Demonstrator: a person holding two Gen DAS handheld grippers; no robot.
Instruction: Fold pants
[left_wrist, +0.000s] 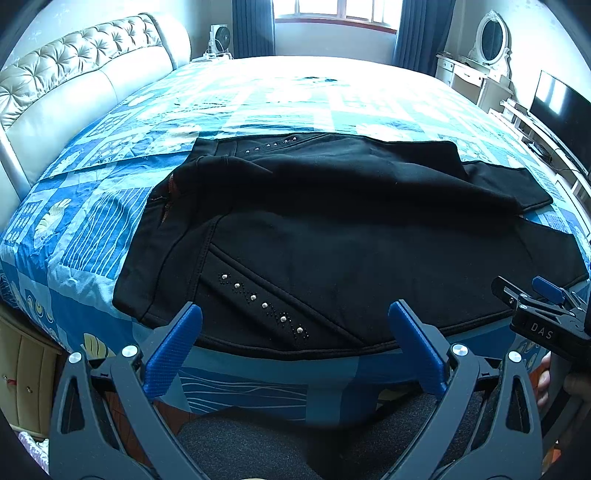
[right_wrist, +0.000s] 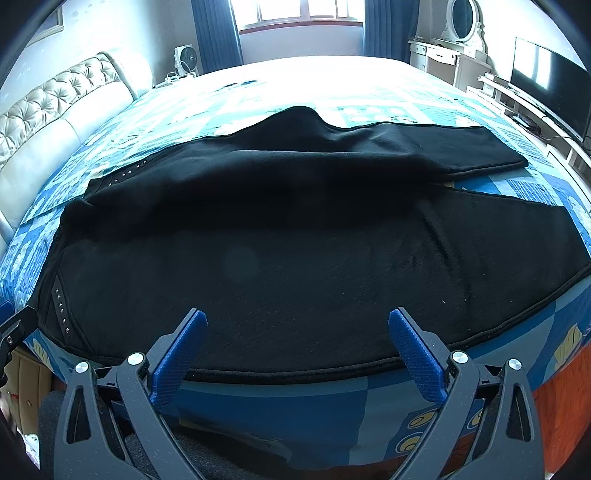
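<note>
Black pants (left_wrist: 332, 236) with studded pocket trim lie spread across the near edge of the bed, waistband to the left and legs running right. The far leg is rumpled and partly doubled over the near one. In the right wrist view the same pants (right_wrist: 295, 266) fill the middle. My left gripper (left_wrist: 295, 314) hovers open just above the near hem by the studded pocket, holding nothing. My right gripper (right_wrist: 297, 321) is open over the near leg's hem. The right gripper (left_wrist: 532, 295) also shows at the right edge of the left wrist view.
The bed (left_wrist: 92, 229) has a blue patterned cover and a tufted headboard (left_wrist: 74, 74) at the left. A dressing table with mirror (left_wrist: 487, 55) and a TV (left_wrist: 565, 107) stand at the right. A fan (left_wrist: 219, 37) sits by the window. A person's hand (left_wrist: 545, 376) shows low right.
</note>
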